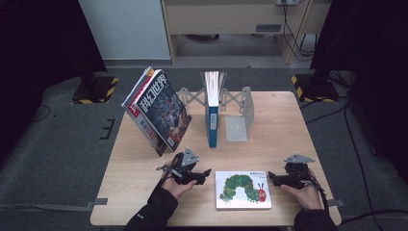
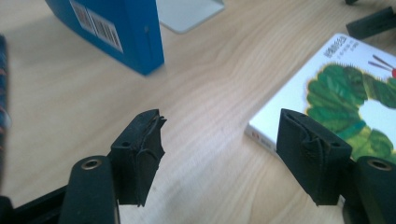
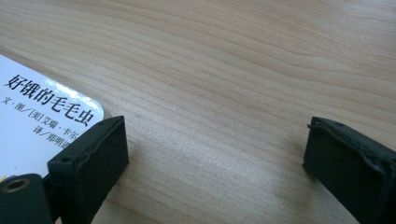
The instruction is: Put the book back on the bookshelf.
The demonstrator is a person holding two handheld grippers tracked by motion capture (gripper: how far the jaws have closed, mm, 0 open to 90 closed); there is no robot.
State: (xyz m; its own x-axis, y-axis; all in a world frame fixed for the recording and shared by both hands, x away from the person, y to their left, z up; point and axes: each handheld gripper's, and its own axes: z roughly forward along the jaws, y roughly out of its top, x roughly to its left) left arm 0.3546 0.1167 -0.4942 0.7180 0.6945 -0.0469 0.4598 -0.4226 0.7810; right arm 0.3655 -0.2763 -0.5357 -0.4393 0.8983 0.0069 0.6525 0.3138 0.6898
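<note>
Grippers (image 1: 206, 174) (image 1: 272, 178) are flanking the flat caterpillar book (image 1: 243, 189) left and right, both gaping empty, seemingly to clasp its edges.

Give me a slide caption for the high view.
Two hand-held grippers flank a caterpillar picture book on a wooden table.

The picture book (image 1: 243, 190) near the table's front edge has a white cover with a green caterpillar, its head red, and black lettering. The table (image 1: 288, 130) is pale wood with a fine grain. The upright book (image 1: 212, 122) is blue with a white barcode label. The leaning magazine (image 1: 161, 110) is dark, with white characters. Both grippers (image 1: 195, 175) (image 1: 284, 179) are black.
</note>
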